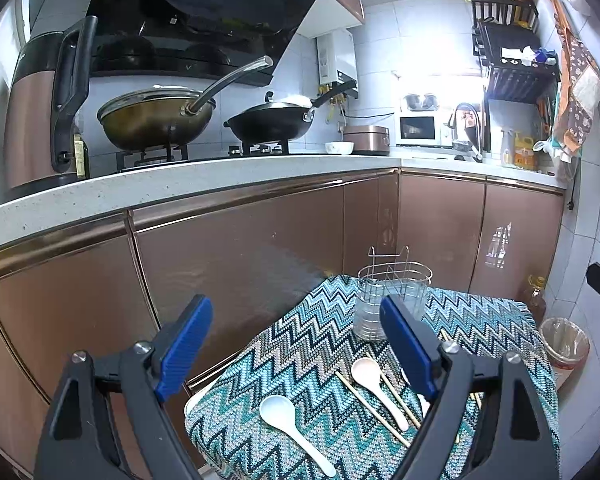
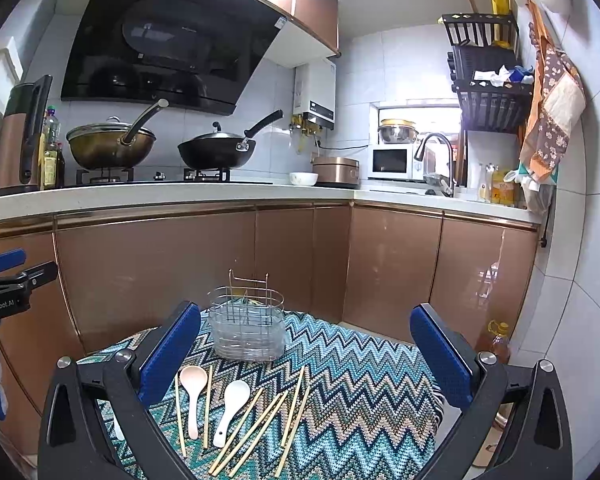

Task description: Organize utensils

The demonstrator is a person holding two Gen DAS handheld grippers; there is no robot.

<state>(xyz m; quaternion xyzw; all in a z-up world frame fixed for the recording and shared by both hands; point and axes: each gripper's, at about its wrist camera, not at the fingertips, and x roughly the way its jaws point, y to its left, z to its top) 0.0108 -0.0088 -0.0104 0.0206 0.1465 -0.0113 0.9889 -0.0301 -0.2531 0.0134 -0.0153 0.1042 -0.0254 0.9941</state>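
Both your left gripper (image 1: 296, 346) and right gripper (image 2: 306, 350) hang released; thin chopsticks (image 2: 256, 428) crowding the spoons (image 2: 228, 408) could slip or scatter off the bench (image 2: 360, 380).

Bright, sharp; window (image 2: 420, 120) glare blown out; fisheye edges warped.

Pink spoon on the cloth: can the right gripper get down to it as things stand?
Probably yes. The right gripper hovers above with jaws wide open, and the pink spoon lies uncovered between two chopsticks, which sit close beside it and might get caught too.
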